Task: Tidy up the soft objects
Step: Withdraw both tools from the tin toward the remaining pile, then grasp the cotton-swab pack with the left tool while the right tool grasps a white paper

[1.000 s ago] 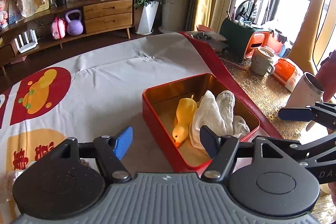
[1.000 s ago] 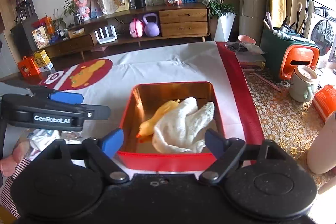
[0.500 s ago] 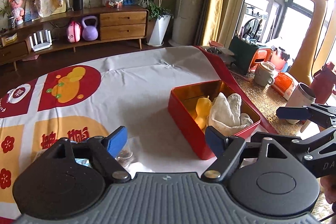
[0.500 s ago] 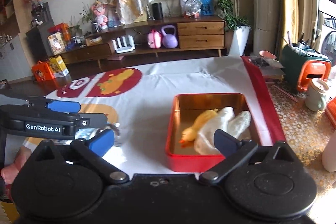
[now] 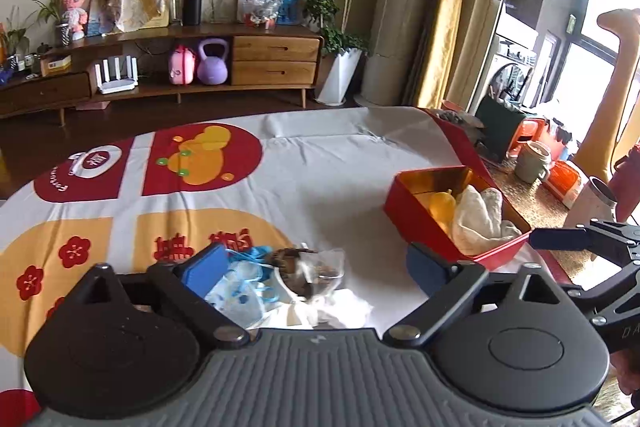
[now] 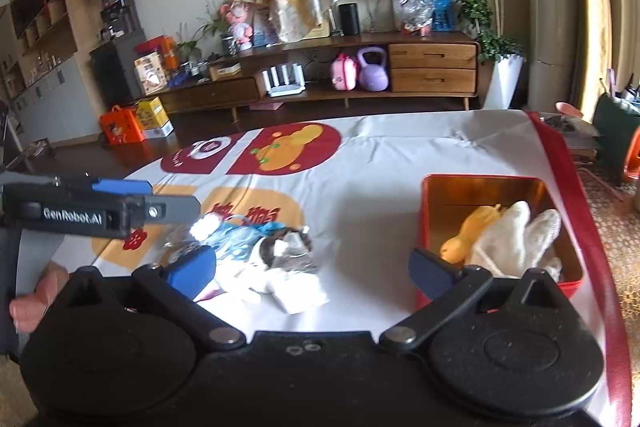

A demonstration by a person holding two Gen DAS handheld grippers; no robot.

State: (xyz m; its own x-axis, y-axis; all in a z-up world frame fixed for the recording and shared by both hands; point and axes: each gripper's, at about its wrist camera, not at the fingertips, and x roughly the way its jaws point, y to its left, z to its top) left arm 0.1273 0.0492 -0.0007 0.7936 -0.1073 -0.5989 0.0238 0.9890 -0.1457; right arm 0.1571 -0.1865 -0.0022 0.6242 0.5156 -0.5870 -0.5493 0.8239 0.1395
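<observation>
At the left, toward the near edge of the tabletop, a loose pile of soft things was brought into view: blue-and-white cloth, a dark furry piece in clear wrap, and white fabric beneath. A second earlier only the tin had filled both views; since then both cameras had been drawn back and swung leftward across the patterned cloth, so that the pile was framed between the fingers.

The left hand-held gripper was seen released, its jaws having just been opening, with nothing pressed by the pads; the pile lay just ahead of and between them, untouched as far as could be told. The right hand-held gripper was likewise spread wide and empty, its jaws having widened within the last second, and it was aimed at the same pile.

At the right, near the red-bordered right edge, the red tin was left well apart from both grippers. A yellow duck and a white towel were already lying inside it, side by side and touching.

From this it was judged that one deposit had been finished and the next pick was being set up: the pile remained to be sorted into the tin, and a limp, tangled heap could be expected to come up in more than one piece.
</observation>
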